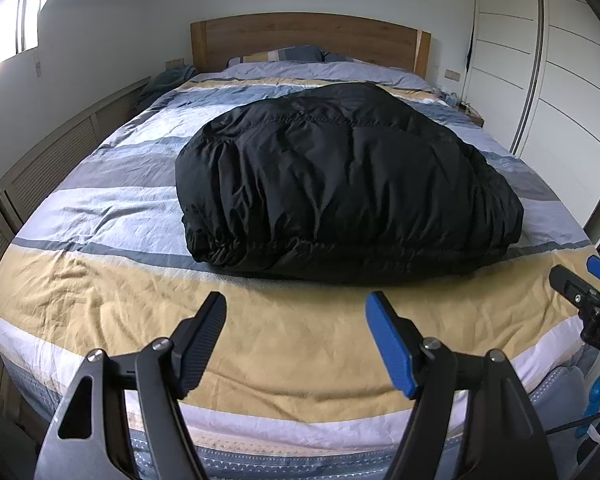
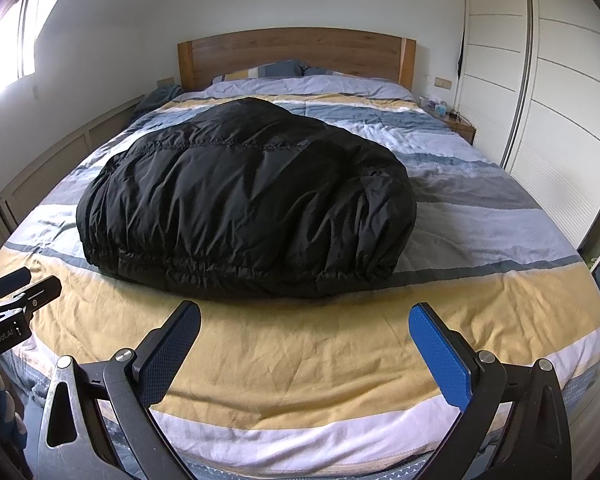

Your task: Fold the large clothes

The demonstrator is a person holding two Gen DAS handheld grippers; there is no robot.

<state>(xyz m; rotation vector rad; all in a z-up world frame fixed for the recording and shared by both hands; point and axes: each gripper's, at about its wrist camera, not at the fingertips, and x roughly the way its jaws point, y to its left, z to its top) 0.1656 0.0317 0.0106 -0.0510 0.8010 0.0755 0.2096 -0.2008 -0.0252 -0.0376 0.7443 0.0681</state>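
A black puffy down jacket (image 1: 340, 184) lies folded in a thick bundle on the striped bed (image 1: 100, 300), its elastic hem toward me. It also shows in the right wrist view (image 2: 244, 208). My left gripper (image 1: 296, 312) is open and empty, above the yellow stripe a little short of the jacket's hem. My right gripper (image 2: 304, 320) is open and empty, also just short of the hem. The right gripper shows at the right edge of the left wrist view (image 1: 580, 284), and the left gripper at the left edge of the right wrist view (image 2: 24, 284).
The bed has a wooden headboard (image 1: 308, 40) and pillows (image 1: 284, 54) at the far end. A white wardrobe (image 1: 560, 92) stands on the right, a nightstand (image 2: 460, 126) beside it. A low slatted cabinet (image 1: 52, 168) runs along the left wall under a window.
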